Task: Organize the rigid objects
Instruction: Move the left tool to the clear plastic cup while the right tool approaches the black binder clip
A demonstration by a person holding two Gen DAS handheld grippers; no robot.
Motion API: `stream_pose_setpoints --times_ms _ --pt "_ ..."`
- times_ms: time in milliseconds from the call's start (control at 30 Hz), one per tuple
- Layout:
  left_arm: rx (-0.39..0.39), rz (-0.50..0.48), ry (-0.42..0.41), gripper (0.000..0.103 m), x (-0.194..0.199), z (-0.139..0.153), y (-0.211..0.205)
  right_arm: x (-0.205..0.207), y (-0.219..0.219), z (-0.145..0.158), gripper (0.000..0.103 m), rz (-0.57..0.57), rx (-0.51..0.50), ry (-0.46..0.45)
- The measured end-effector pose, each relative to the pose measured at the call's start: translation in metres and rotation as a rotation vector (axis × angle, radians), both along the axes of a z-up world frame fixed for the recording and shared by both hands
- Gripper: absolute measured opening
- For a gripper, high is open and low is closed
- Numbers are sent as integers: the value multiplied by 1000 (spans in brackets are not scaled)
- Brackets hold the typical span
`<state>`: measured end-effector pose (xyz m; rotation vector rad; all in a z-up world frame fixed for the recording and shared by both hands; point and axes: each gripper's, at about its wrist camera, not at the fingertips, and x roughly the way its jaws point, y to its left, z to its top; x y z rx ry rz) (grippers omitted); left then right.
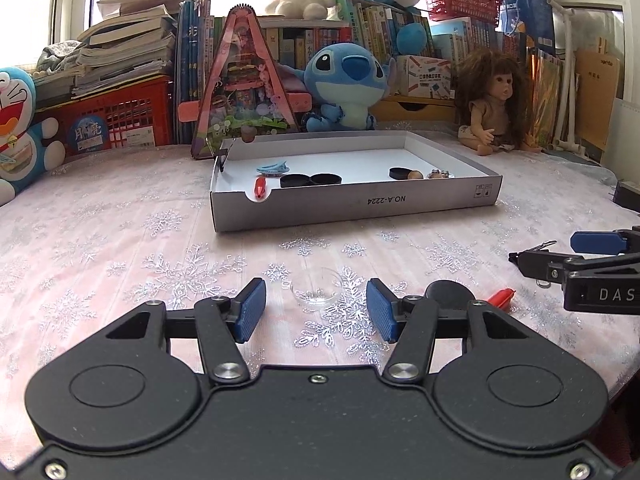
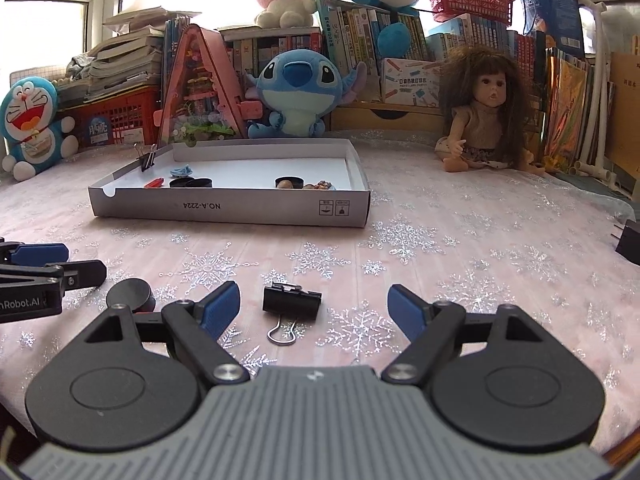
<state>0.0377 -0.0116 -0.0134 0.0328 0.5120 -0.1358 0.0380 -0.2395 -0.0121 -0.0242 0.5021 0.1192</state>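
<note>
In the left wrist view my left gripper (image 1: 316, 310) stands open on the snowflake cloth. A small clear glass dish (image 1: 317, 290) lies between and just ahead of its blue pads (image 1: 252, 308), untouched. A black round lid (image 1: 448, 292) and a small red piece (image 1: 502, 297) lie right of it. In the right wrist view my right gripper (image 2: 316, 308) is wide open around a black binder clip (image 2: 292, 302), apart from both pads. The same black lid (image 2: 130, 292) lies to its left. The white box tray (image 1: 352, 208) (image 2: 228, 212) farther back holds several small items.
In the tray lie a blue hair clip (image 1: 272, 168), a red piece (image 1: 260, 188), black lids (image 1: 310, 180) and a clip on its left wall (image 2: 146, 160). Plush toys, a doll (image 2: 480, 120), books and red baskets line the back. A dark object (image 2: 630, 246) sits at the right edge.
</note>
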Motion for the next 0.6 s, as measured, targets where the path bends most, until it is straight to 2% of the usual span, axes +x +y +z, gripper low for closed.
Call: stream_pose_setpoints --times_ms 167,467,600 --pt "-10 32 24 53 8 -3 1 5 0 -6 88 -43 11 22" --pt "-3 54 16 53 11 -5 -1 6 3 -11 89 -60 -13 21" --pt "-3 62 10 47 9 -6 -1 5 4 -10 86 -56 -15 20"
